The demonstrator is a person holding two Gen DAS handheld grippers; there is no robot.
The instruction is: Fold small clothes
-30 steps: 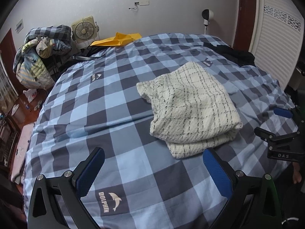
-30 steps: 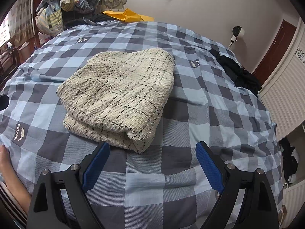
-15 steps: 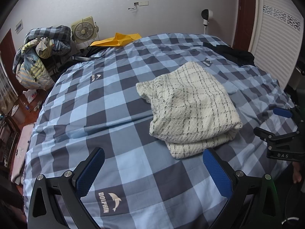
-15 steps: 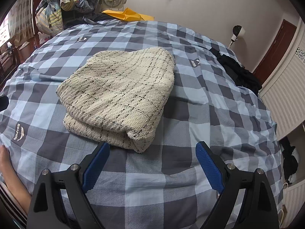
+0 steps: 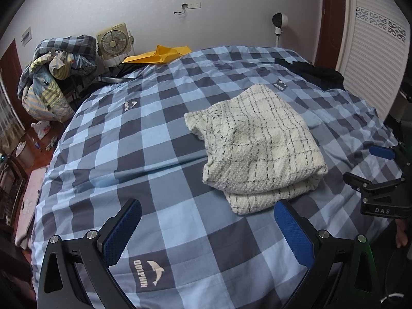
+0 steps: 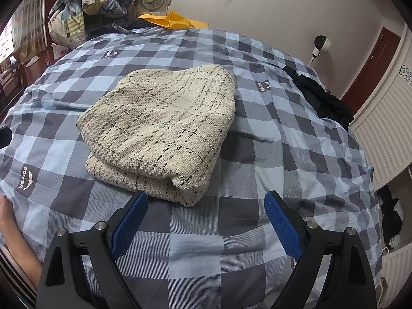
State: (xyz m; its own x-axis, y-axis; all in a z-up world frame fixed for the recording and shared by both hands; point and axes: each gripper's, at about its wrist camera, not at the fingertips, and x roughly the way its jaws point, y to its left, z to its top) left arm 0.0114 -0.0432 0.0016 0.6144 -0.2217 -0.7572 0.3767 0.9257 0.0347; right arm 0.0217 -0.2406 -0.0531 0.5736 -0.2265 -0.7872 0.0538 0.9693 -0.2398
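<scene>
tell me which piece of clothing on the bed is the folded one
The cream knit with dark check lines, lying doubled over in neat layers mid-bed. The black garment at the far edge is just a crumpled heap.

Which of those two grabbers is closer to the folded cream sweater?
Right. The right gripper sits just short of the sweater's near fold; the left gripper is farther back and off to its left.

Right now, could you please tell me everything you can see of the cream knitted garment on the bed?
The cream knitted garment is a coarse, chunky weave crossed by thin dark check lines. It lies folded into a compact bundle, its layers showing at the near edge, flat on the blue checked bedcover. Only the bedcover touches it; both grippers sit open, short of it.
</scene>
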